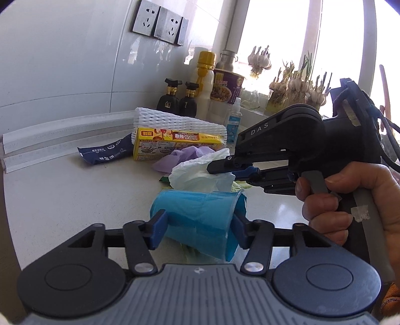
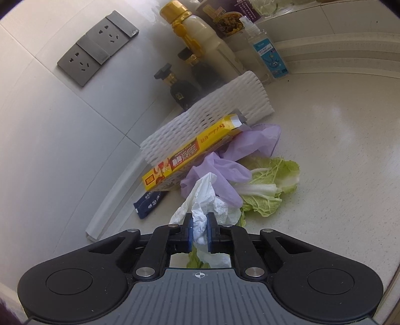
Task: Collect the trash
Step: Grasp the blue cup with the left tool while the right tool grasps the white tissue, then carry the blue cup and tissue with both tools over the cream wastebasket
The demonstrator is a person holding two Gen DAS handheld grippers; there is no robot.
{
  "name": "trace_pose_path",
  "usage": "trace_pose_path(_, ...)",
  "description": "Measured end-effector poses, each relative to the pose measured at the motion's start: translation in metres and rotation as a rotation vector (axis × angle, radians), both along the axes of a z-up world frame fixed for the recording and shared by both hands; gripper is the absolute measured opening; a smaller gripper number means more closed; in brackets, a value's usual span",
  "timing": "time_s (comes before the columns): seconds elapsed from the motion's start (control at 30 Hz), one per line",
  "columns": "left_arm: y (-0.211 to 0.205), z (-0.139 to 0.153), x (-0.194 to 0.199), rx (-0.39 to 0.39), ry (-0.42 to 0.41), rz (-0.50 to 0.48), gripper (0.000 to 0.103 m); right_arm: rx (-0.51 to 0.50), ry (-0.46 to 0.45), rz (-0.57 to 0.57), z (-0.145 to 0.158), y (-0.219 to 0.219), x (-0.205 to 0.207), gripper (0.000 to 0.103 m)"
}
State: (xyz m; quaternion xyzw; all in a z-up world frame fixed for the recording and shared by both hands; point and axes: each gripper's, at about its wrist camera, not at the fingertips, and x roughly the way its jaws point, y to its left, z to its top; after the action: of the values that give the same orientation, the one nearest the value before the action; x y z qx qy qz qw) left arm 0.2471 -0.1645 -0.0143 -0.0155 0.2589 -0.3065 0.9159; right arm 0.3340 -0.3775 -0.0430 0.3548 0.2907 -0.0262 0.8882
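My left gripper (image 1: 198, 231) is shut on a clear plastic cup lined with a blue bag (image 1: 197, 215), held on its side just above the white counter (image 1: 75, 195). My right gripper (image 2: 200, 231) is shut on a crumpled white tissue (image 2: 200, 200); in the left wrist view it (image 1: 225, 167) holds the tissue (image 1: 197, 172) just above the cup's mouth. Purple gloves (image 2: 225, 165), cabbage leaves (image 2: 270, 185), a yellow box (image 2: 192, 155), white foam netting (image 2: 200, 117) and a dark blue wrapper (image 2: 147, 202) lie on the counter behind.
Two black bottles (image 1: 178, 100), a cream bottle with a yellow cap (image 1: 205, 80), a purple noodle cup (image 1: 227, 85) and a spray bottle (image 1: 233, 120) stand against the wall. Garlic bunches (image 1: 297, 87) sit on the windowsill. Wall sockets (image 1: 160, 23) are above.
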Motion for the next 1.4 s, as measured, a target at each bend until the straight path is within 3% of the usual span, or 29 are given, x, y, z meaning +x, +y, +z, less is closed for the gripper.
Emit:
trace_pose_path(0.17, 0.002, 0.001, -0.001, 0.023, -0.031, 0.024, 0.031, 0.001, -0.007, -0.012, 0.003, -0.002, -0.005, 0.009)
trace_pose_path(0.3, 0.009, 0.005, 0.000, 0.019, -0.036, 0.071, 0.013, -0.007, -0.018, -0.015, 0.009, -0.004, -0.008, 0.009)
trace_pose_path(0.33, 0.010, 0.006, 0.001, 0.018, -0.037, 0.082, 0.004, -0.008, -0.021, -0.017, 0.011, -0.004, -0.009, 0.009)
trace_pose_path(0.9, 0.045, 0.023, -0.011, -0.046, -0.044, 0.136, 0.003, -0.028, -0.084, 0.002, 0.047, 0.013, -0.036, 0.009)
trace_pose_path(1.2, 0.104, 0.037, -0.030, -0.052, -0.059, 0.201, 0.003, -0.030, -0.119, 0.090, 0.067, 0.058, -0.060, 0.009)
trace_pose_path(1.4, 0.161, 0.036, -0.050, -0.031, -0.046, 0.268, 0.003, -0.052, -0.133, 0.203, 0.074, 0.114, -0.075, 0.009)
